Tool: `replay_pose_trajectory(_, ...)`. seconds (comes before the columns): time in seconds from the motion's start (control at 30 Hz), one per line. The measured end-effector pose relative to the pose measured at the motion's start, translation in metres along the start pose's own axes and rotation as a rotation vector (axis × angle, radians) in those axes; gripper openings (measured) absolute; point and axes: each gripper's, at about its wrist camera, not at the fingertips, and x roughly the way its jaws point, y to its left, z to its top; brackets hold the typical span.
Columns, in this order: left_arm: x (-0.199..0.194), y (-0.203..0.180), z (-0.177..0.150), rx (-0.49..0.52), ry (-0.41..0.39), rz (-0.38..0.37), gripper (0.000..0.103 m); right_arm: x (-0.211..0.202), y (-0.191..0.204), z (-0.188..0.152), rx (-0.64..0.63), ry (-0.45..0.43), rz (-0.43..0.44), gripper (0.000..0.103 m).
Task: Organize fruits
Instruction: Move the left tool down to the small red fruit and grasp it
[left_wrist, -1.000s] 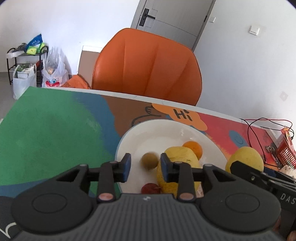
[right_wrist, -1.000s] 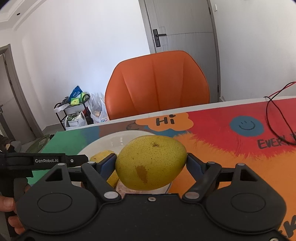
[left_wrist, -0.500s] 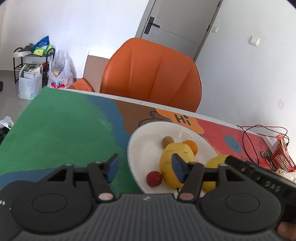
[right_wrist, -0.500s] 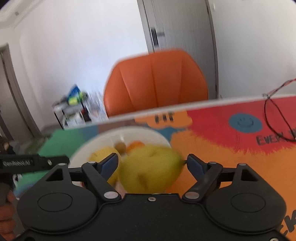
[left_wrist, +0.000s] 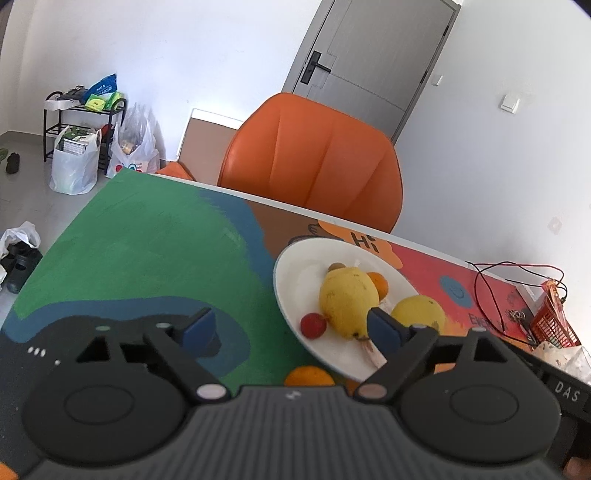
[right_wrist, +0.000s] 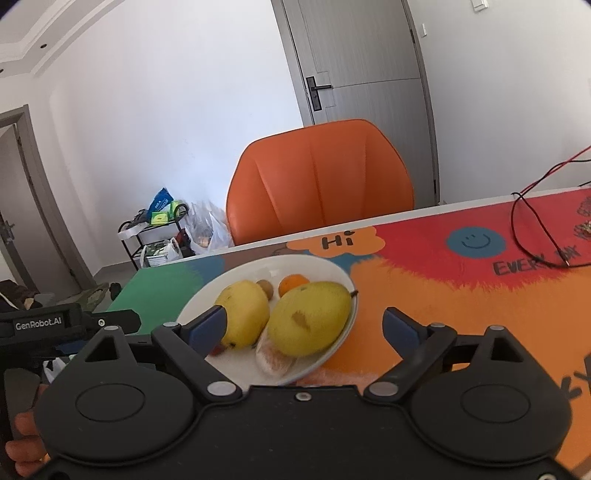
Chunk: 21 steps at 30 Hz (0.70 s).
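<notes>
On the surface: a colourful printed mat (right_wrist: 461, 295) covers it, green on one side, orange and red on the other; a round white plate (right_wrist: 314, 264) rests on the mat where the colours meet.
Plate contents: a large yellow-green mango with a brown spot (right_wrist: 308, 317), a second yellow fruit of pear-like shape (right_wrist: 245, 312), a small orange (right_wrist: 291, 284), a small brown round fruit (right_wrist: 265, 288), a small red round fruit (left_wrist: 313, 325) and a pale pinkish piece under the mango (right_wrist: 273, 363).
Mango axis: its long axis runs across the right wrist view, rising to the right, with the stem tip pointing at the plate's far right rim; it lies on the plate, touching the pinkish piece.
Right gripper (right_wrist: 303, 328): jaws wide apart, just been opening, nothing clamped; the mango sits beyond and between the blue pads, free of both.
Left gripper (left_wrist: 291, 330): jaws wide apart, just been opening, empty; it hangs over the plate's left edge and the green part of the mat.
Off the plate: another orange fruit (left_wrist: 308, 376) lies on the mat just beside the near rim.
Behind the surface: an orange padded chair (left_wrist: 314, 166) and a grey door (right_wrist: 362, 62).
</notes>
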Motion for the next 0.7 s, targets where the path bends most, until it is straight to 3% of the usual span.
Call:
replay_pose_trajectory(0.43, -0.031, 0.002, -0.032, 0.003, -0.018, -0.038, 0.089, -0.038, 0.006, -0.028, -0.002, -0.016, 0.032, 0.095)
replay_pose_trajectory(0.7, -0.038, 0.005, -0.051, -0.014, -0.023, -0.045, 0.086, -0.052, 0.015, -0.044, -0.017, -0.016, 0.045, 0.091)
